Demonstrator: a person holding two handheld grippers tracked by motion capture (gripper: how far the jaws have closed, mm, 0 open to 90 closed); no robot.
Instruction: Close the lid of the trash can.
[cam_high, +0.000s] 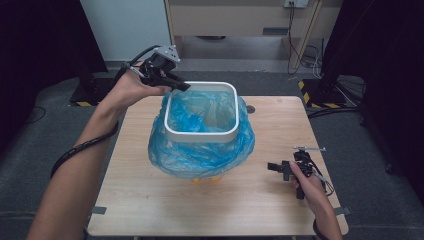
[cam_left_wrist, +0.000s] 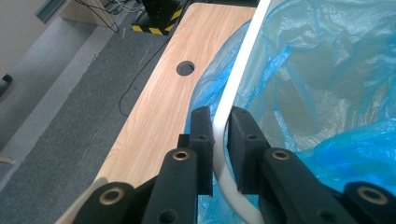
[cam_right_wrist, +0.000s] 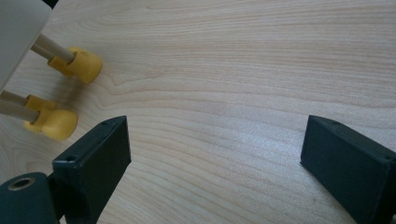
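Your left claw (cam_left_wrist: 219, 135) is clamped on the far-left corner of the white square plastic bin rim (cam_high: 200, 134); the thin blue plastic liner (cam_high: 200, 155) hangs right of it. Your right claw (cam_right_wrist: 215, 154), jaws wide and empty, rests well apart on the counter (cam_high: 150, 195).

Evenly lit from overhead on the surface (cam_high: 260, 190), with dark, underexposed corners left and right in the high view. Soft, faint shadows beneath the blue bag (cam_high: 200, 150). Mild sheen on the plastic folds in the left gripper view. Slightly soft throughout, blurrier at the near jaws; straight edges bowed toward the borders.
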